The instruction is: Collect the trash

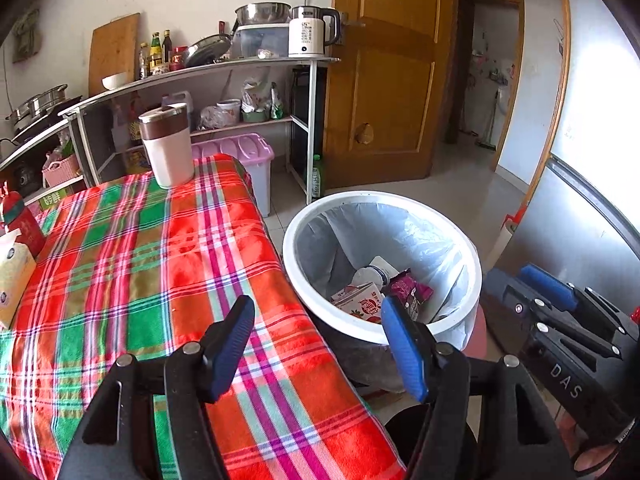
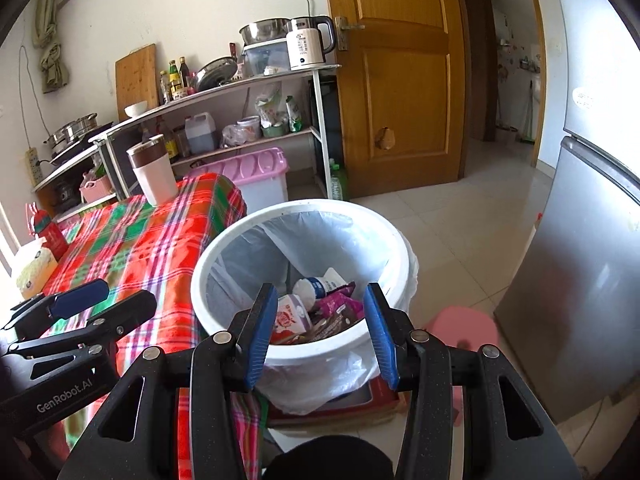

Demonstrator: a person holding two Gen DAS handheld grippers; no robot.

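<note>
A white trash bin [image 1: 304,280] with a clear liner stands beside the table; it also shows in the right wrist view [image 2: 240,240]. Inside lie a red-and-white milk carton [image 1: 360,300], a white bottle [image 1: 376,270] and a purple wrapper [image 1: 408,290]; the carton [image 2: 290,316], bottle [image 2: 316,286] and wrapper [image 2: 340,300] show in the right wrist view too. My left gripper [image 1: 320,320] is open and empty over the table's edge next to the bin. My right gripper [image 2: 320,300] is open and empty just above the bin's near rim.
The table has a red-green plaid cloth [image 1: 140,260]. On it stand a white-and-brown tumbler [image 1: 168,144], a tissue box [image 1: 12,276] and a red carton [image 1: 22,220]. A pink stool [image 2: 464,326], a fridge [image 2: 580,280], kitchen shelves [image 1: 240,80] and a wooden door [image 1: 384,80] surround the spot.
</note>
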